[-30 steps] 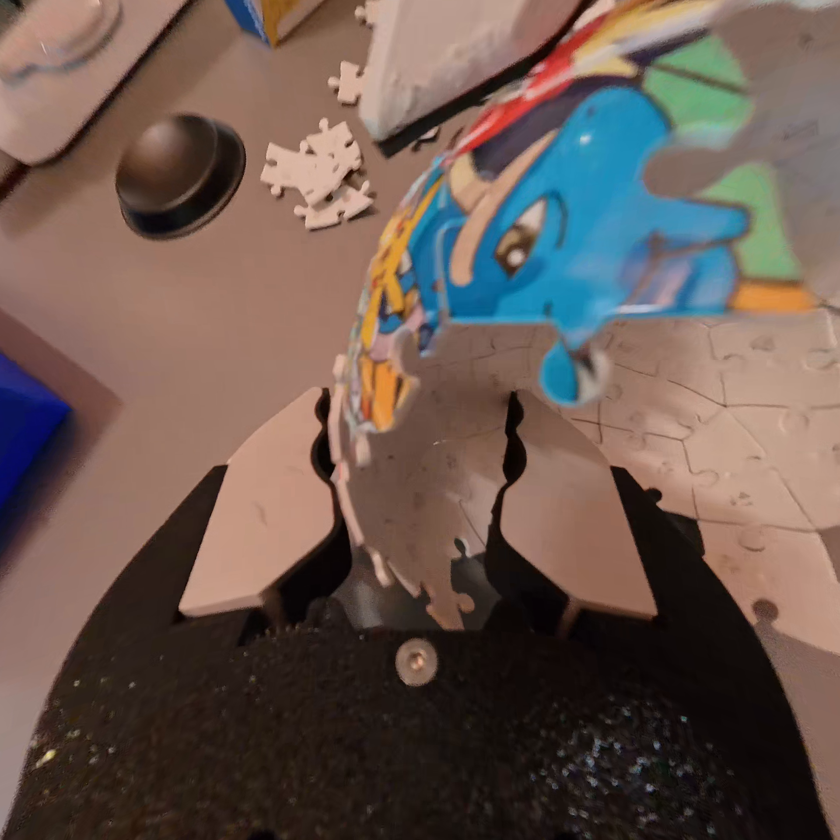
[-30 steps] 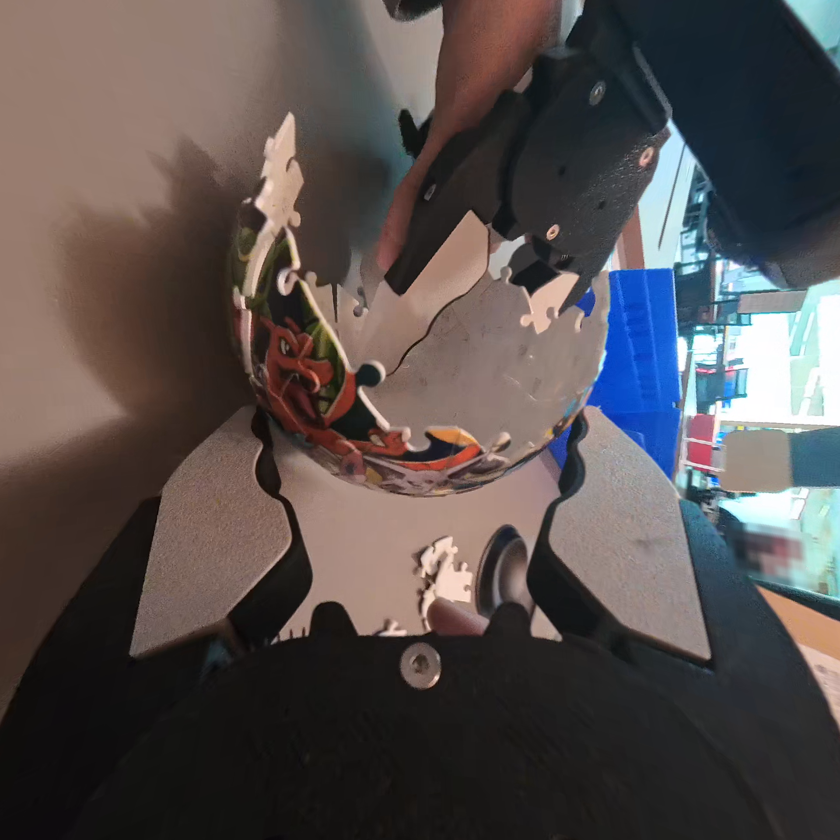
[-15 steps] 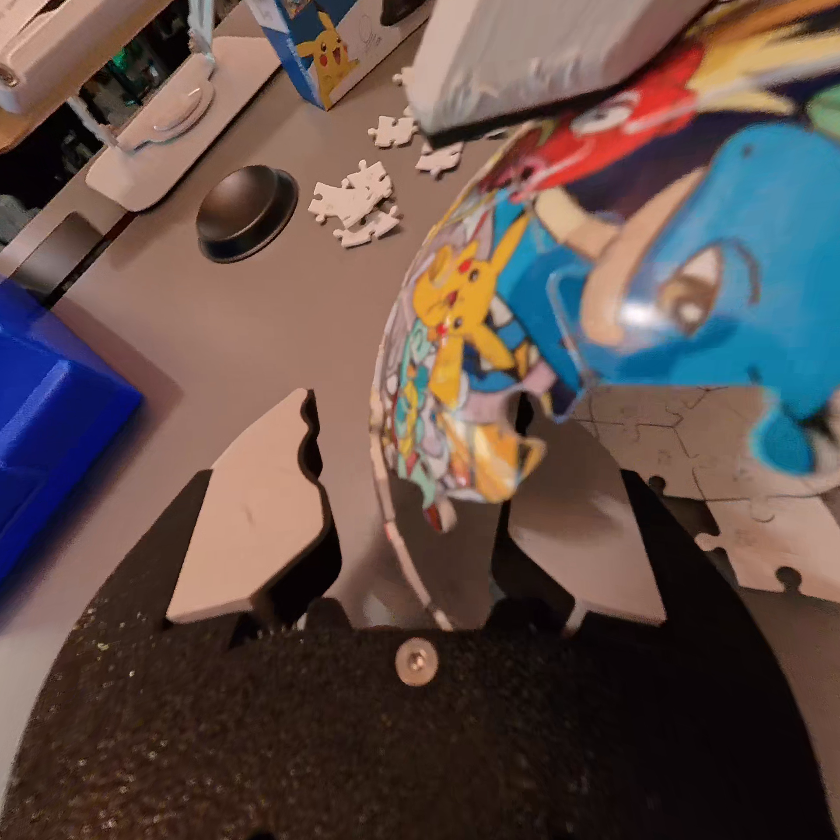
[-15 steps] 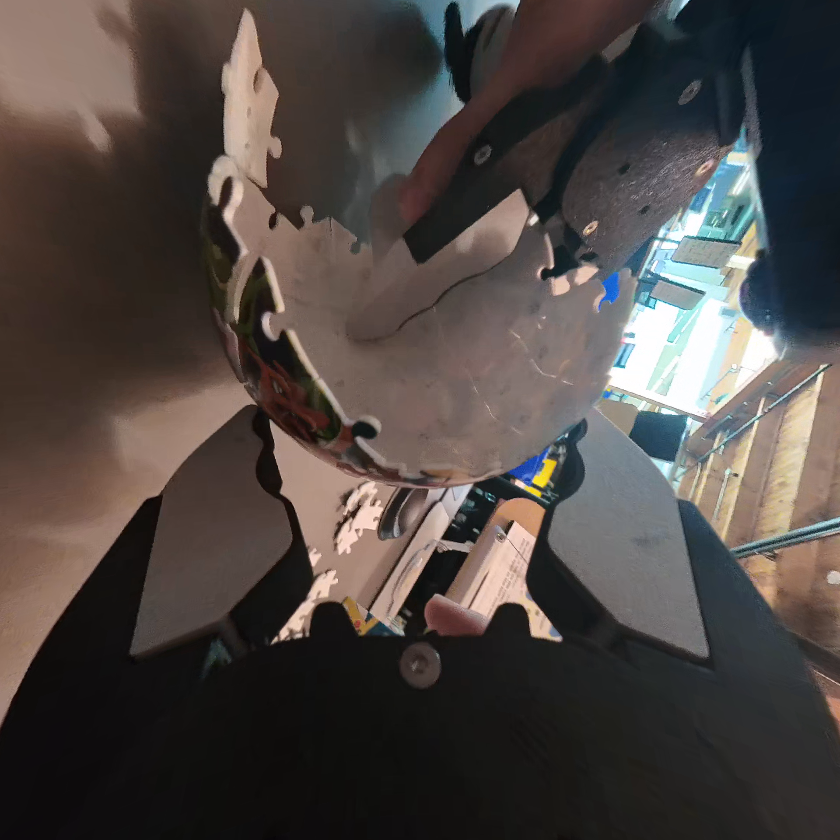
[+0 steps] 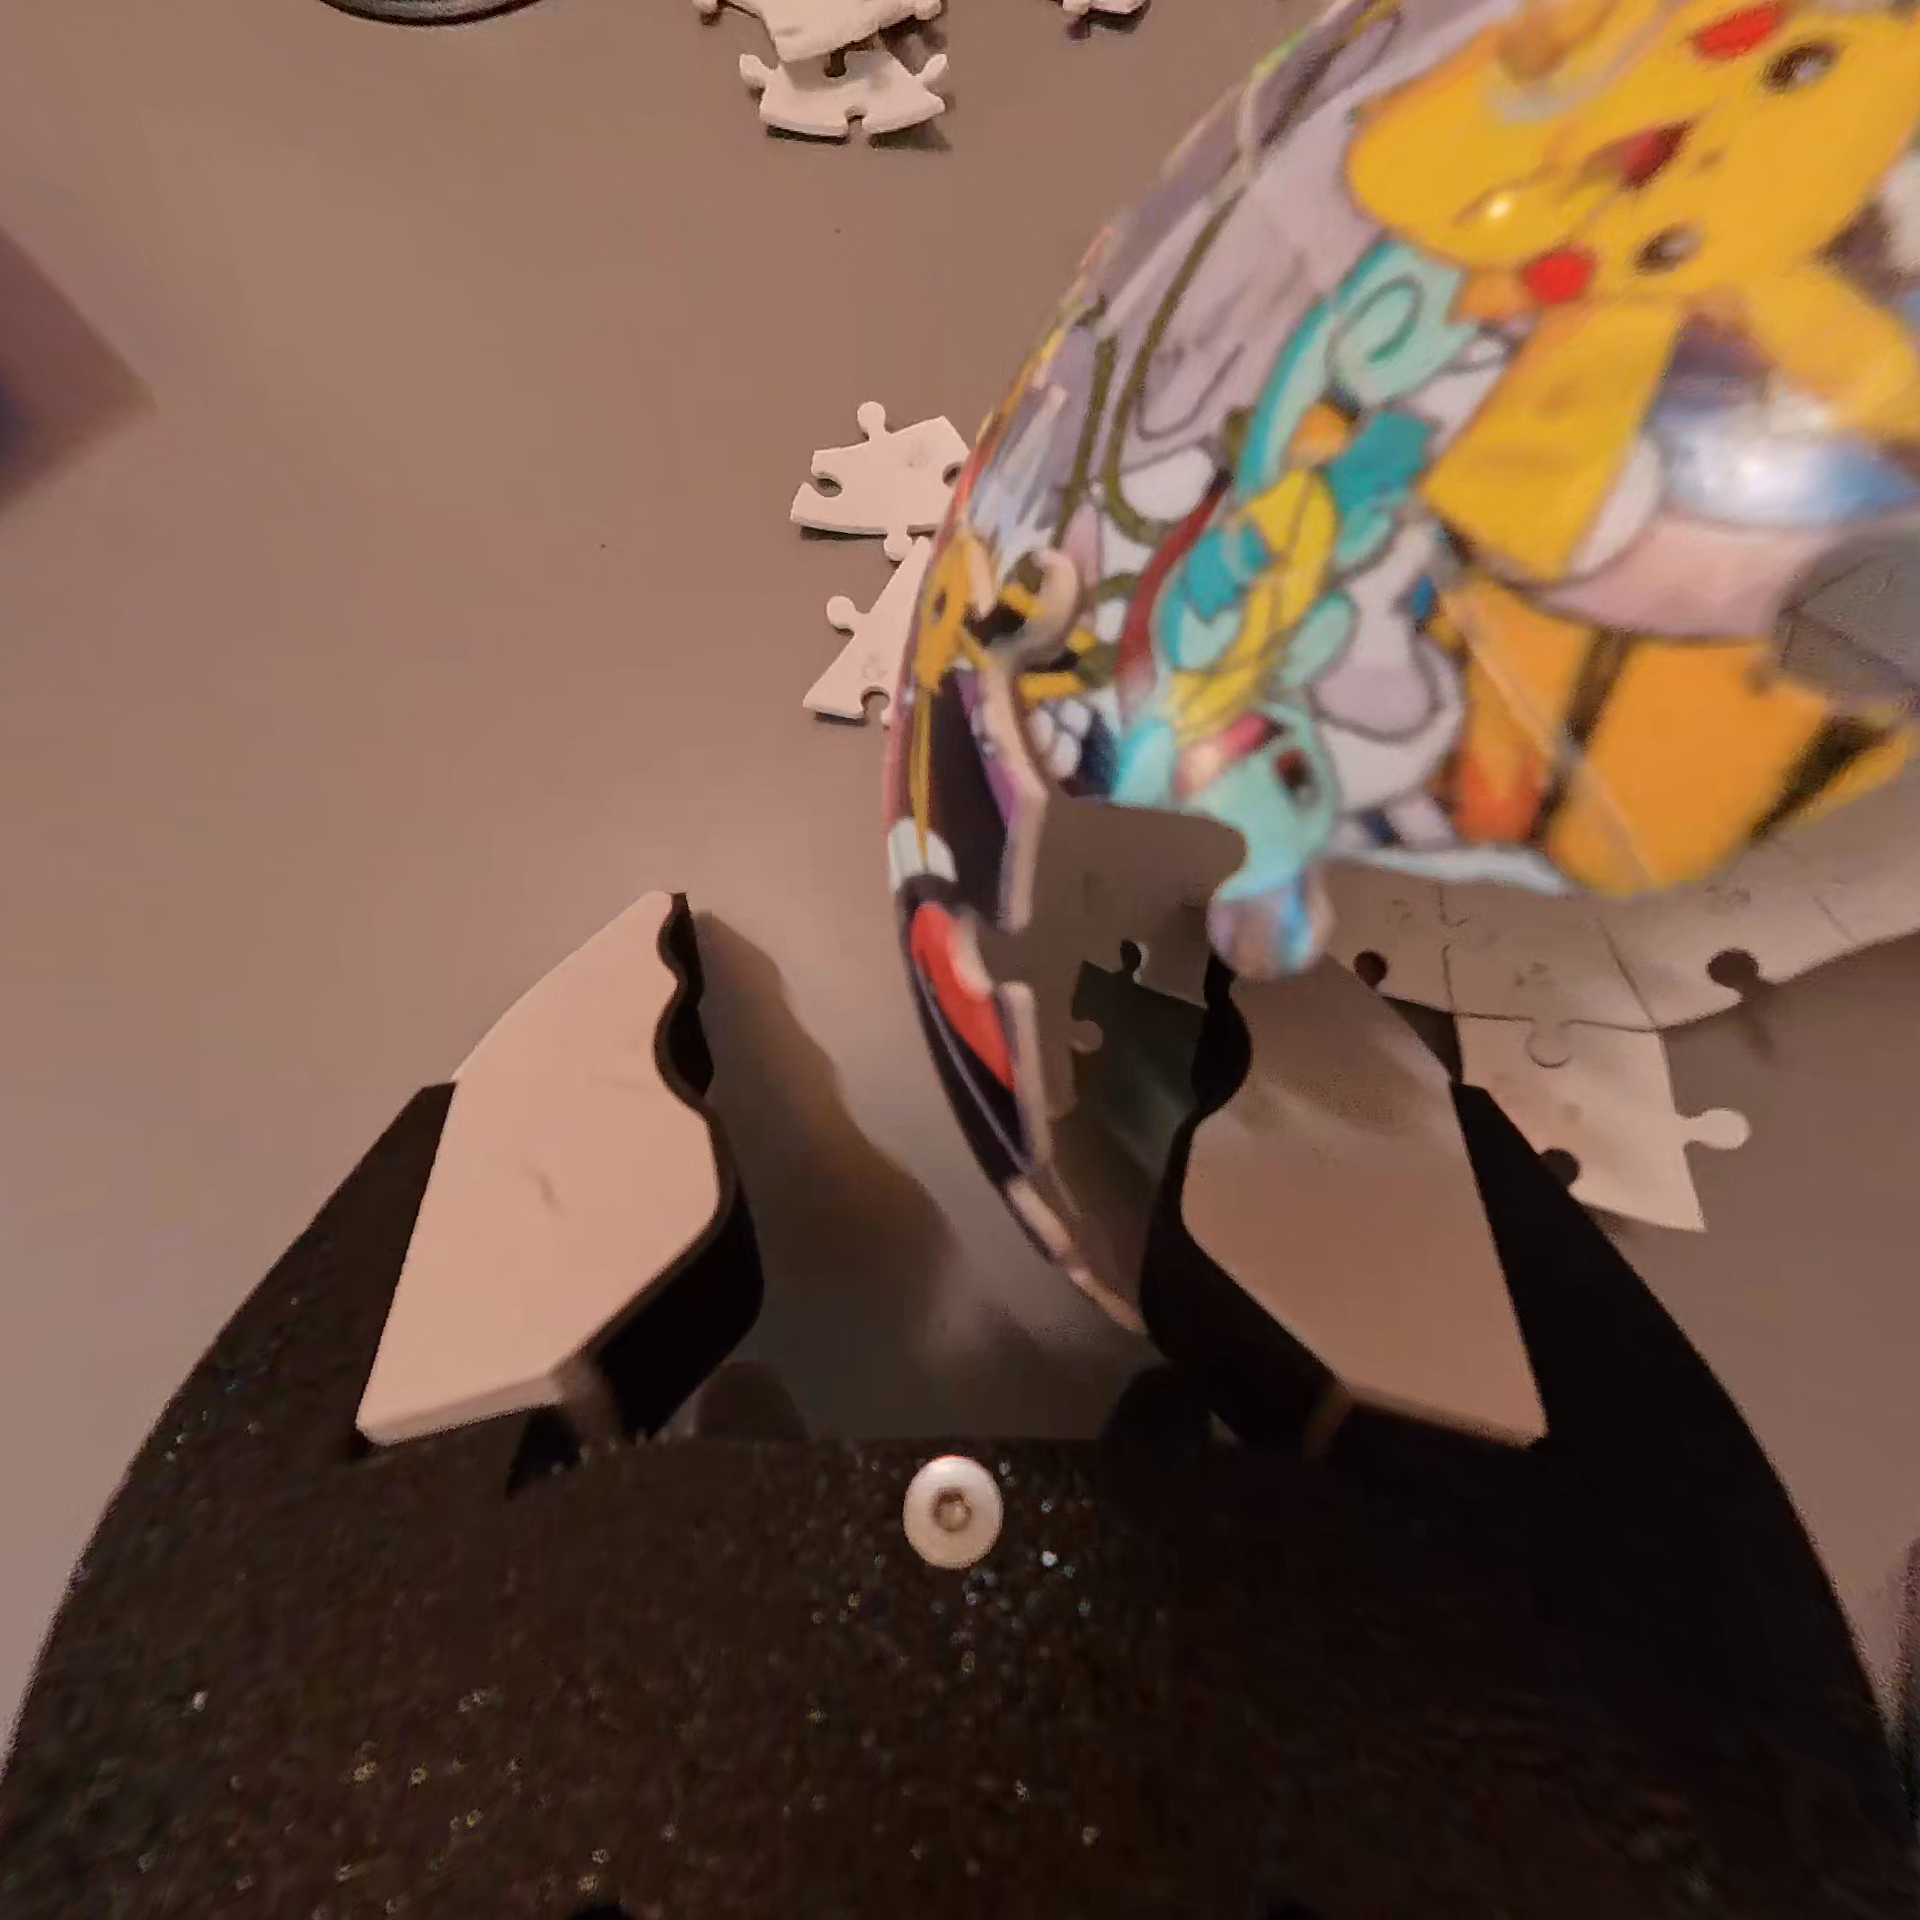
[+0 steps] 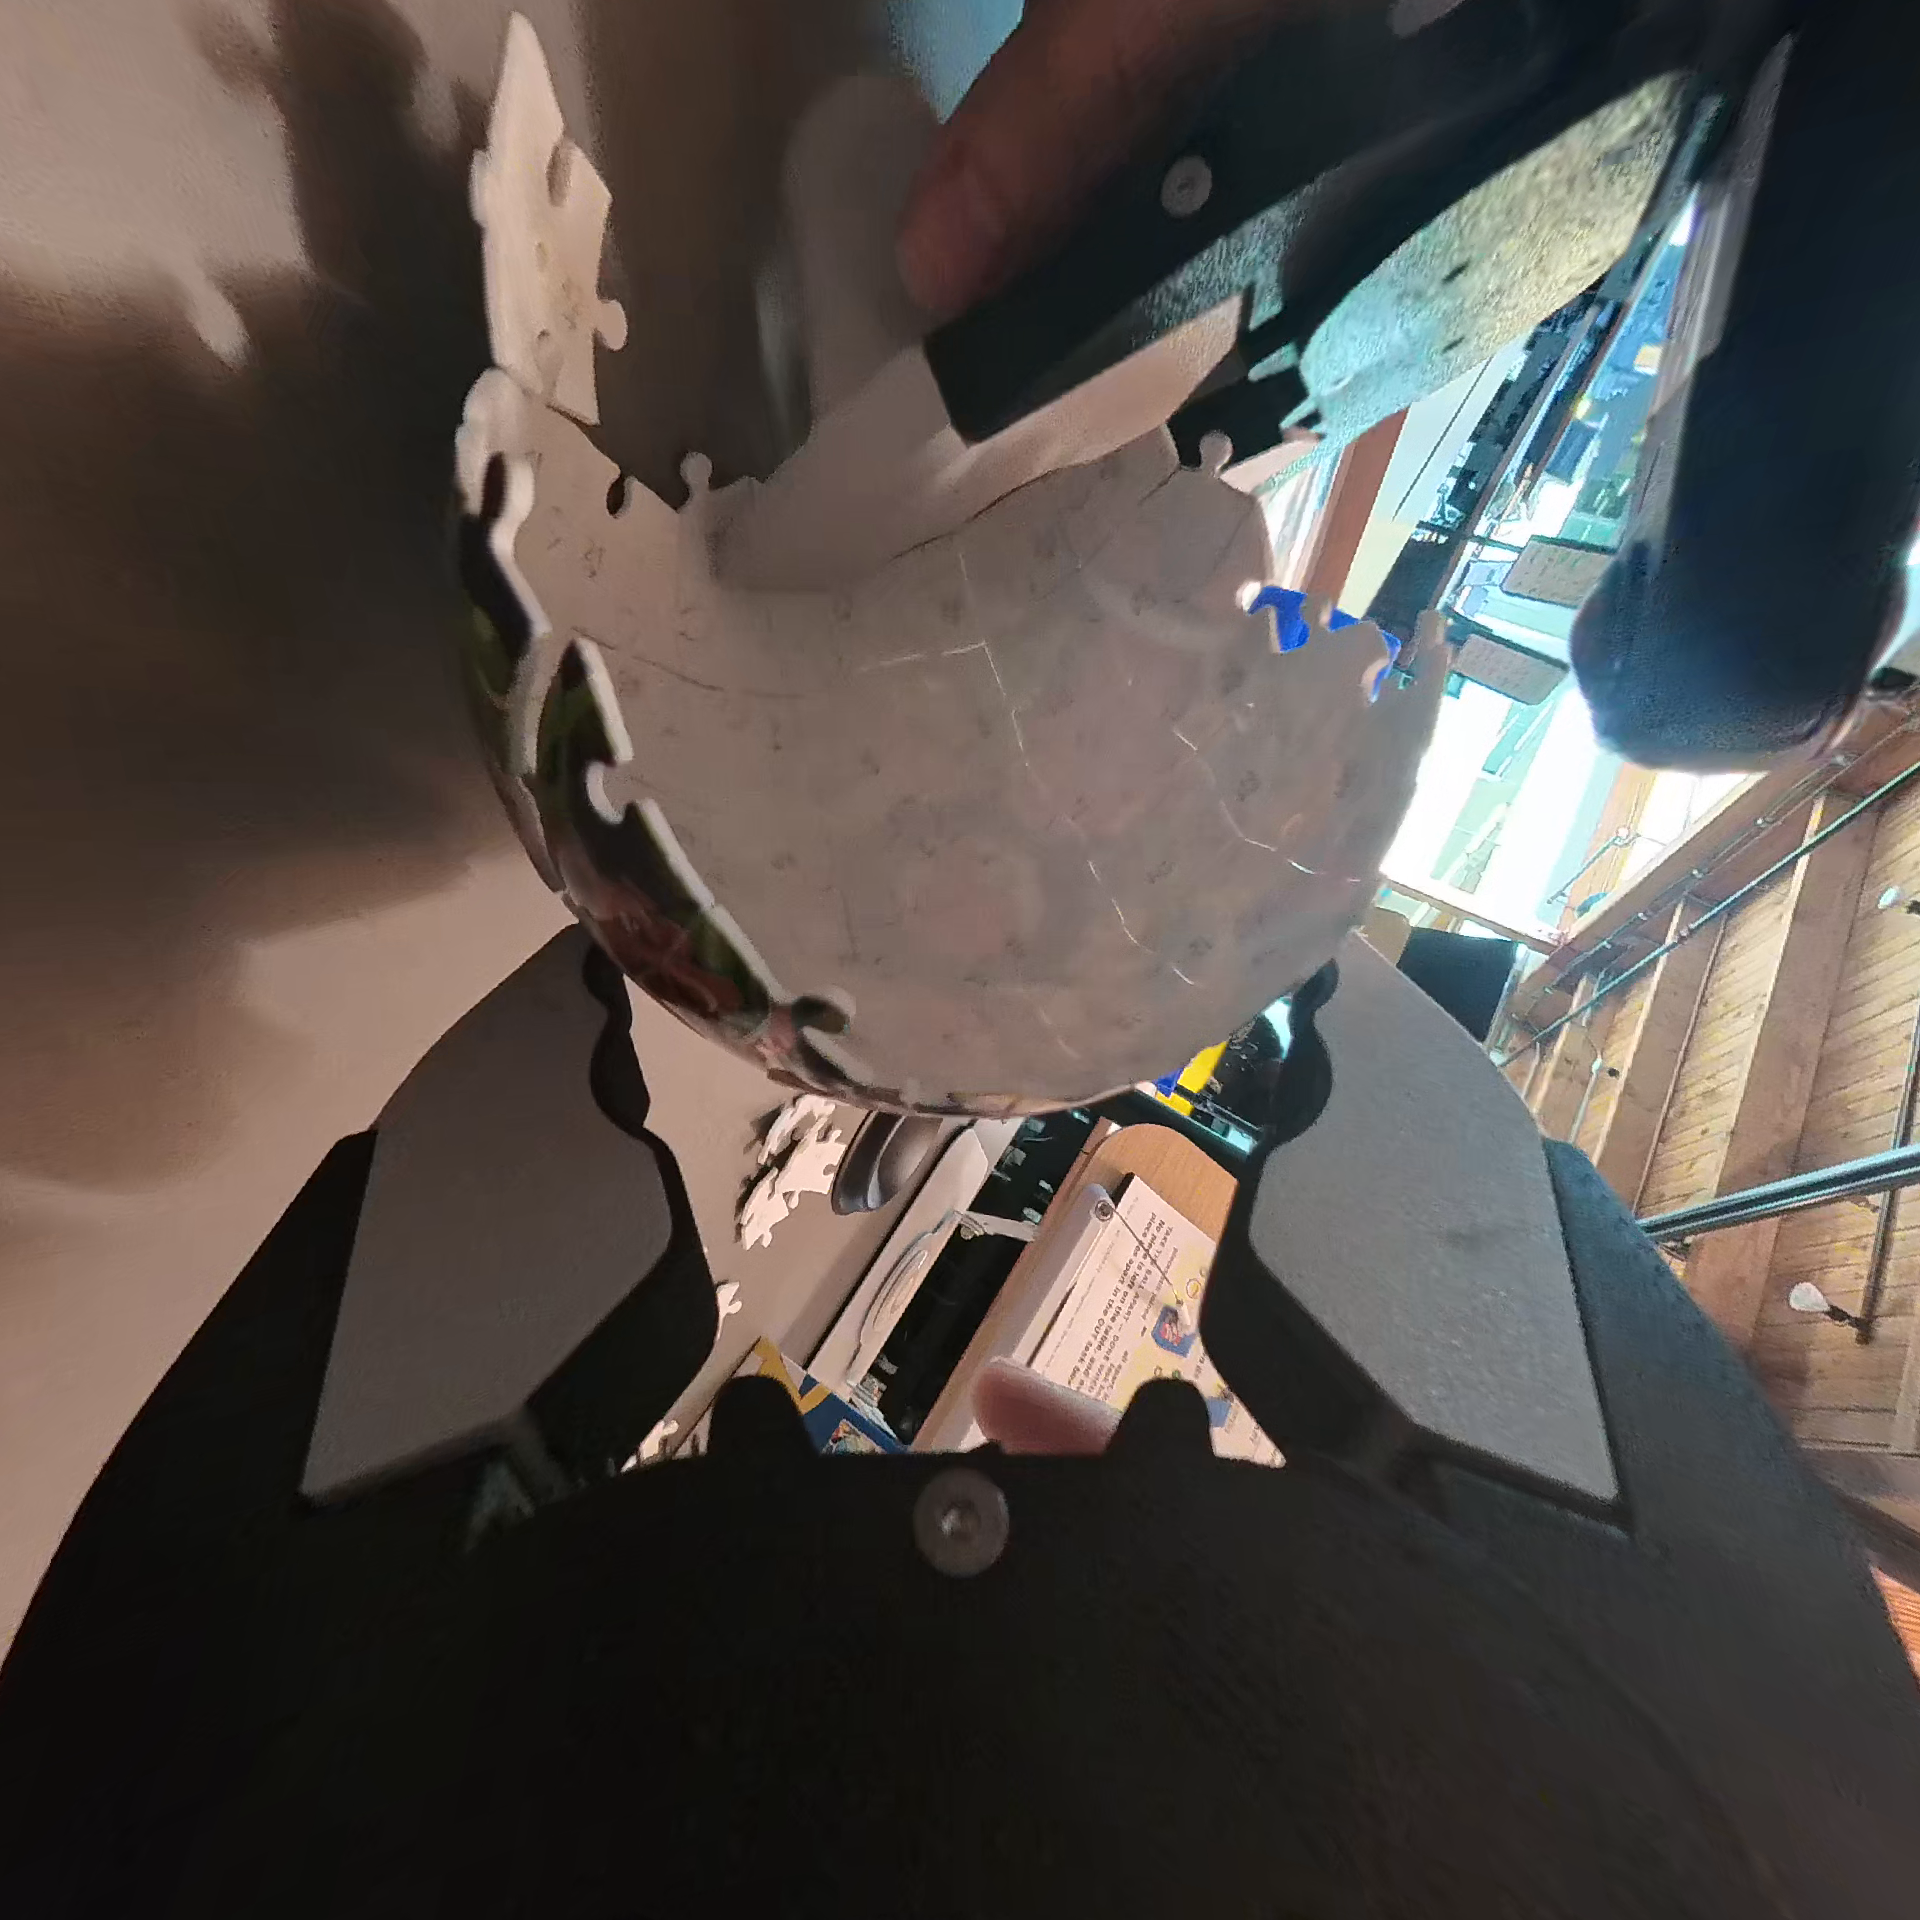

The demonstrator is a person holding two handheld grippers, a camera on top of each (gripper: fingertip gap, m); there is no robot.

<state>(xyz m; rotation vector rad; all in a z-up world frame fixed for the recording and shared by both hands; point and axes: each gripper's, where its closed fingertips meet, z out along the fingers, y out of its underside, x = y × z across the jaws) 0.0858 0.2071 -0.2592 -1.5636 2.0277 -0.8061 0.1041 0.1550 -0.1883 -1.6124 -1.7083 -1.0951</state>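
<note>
A partly built ball-shaped jigsaw shell (image 5: 1299,582) with a bright cartoon print and a plain white inside hangs above the grey table (image 5: 416,520). My left gripper (image 5: 945,935) is open. The shell's notched rim runs between its fingers, close to the right finger (image 5: 1340,1174). My right gripper (image 6: 956,977) is open and empty. The shell's round outside (image 6: 987,810) sits just beyond its fingertips, hollow side towards the camera. In the right wrist view one left-gripper finger (image 6: 1081,400) reaches over the rim into the hollow, with a hand (image 6: 997,208) behind it. One piece (image 6: 540,229) juts from the rim.
Loose white puzzle pieces lie on the table beside the shell (image 5: 883,478) and farther off (image 5: 842,73). The right wrist view shows more pieces (image 6: 800,1153), a black round base (image 6: 883,1153), a printed box (image 6: 831,1434), a printed card (image 6: 1143,1299) and a blue bin (image 6: 1288,613).
The shell has turned, so a yellow figure now faces the left wrist camera instead of the blue one. My left fingers have spread a little. The right wrist view has tilted up.
</note>
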